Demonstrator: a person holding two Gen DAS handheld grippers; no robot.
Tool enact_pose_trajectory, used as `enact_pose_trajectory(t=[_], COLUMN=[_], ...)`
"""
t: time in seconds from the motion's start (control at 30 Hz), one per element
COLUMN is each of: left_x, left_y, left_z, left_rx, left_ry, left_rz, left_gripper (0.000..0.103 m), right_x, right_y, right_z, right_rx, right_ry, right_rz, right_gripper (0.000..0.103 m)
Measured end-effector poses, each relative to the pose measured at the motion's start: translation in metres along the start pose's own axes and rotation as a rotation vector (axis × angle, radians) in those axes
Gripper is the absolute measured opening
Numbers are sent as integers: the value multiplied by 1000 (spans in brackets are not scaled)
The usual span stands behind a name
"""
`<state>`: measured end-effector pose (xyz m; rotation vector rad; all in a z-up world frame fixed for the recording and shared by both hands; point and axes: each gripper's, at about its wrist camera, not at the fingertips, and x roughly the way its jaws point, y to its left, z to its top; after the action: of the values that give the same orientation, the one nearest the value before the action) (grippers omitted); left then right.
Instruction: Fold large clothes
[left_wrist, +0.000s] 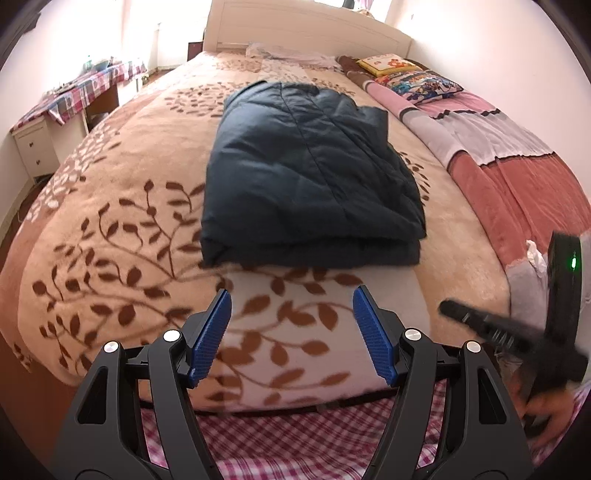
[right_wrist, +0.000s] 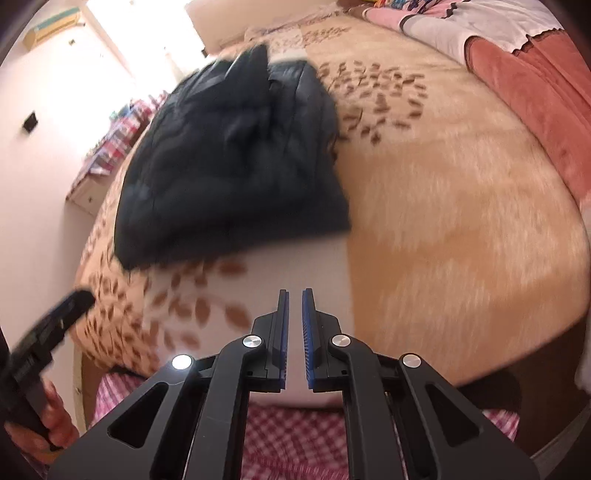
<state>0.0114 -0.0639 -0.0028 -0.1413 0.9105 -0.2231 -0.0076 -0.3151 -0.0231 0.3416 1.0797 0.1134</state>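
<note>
A dark navy padded garment (left_wrist: 310, 173) lies folded into a thick rectangle on the bed's leaf-patterned blanket (left_wrist: 110, 229). It also shows, blurred, in the right wrist view (right_wrist: 229, 162). My left gripper (left_wrist: 291, 306) is open and empty, held above the blanket near the foot edge, short of the garment's near fold. My right gripper (right_wrist: 294, 295) has its jaws nearly together with a narrow gap and nothing between them, above the blanket, apart from the garment. The right gripper shows blurred at the right of the left wrist view (left_wrist: 495, 332).
A pink and red quilt (left_wrist: 517, 173) and patterned pillows (left_wrist: 417, 81) lie along the bed's right side. A white headboard (left_wrist: 306, 29) stands at the far end. A side table with a checked cloth (left_wrist: 74, 92) stands left. A checked sheet (left_wrist: 295, 435) hangs below the bed's foot edge.
</note>
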Motion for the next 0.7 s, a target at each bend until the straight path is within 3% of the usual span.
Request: enact_pose_trajectory(t=[0.23,0.7], left_x=[-5,-12], left_y=[-12,-9], left_z=[-25,-36], left_rx=[28,34], left_ry=[34,40], left_rz=[24,29], left_gripper=[68,68], right_x=[-4,3], right_y=[25,42], right_z=[-40,-57], right_rx=[-41,-73], right_ry=[25,91], right_rz=[3,-42], right_gripper=[9,9])
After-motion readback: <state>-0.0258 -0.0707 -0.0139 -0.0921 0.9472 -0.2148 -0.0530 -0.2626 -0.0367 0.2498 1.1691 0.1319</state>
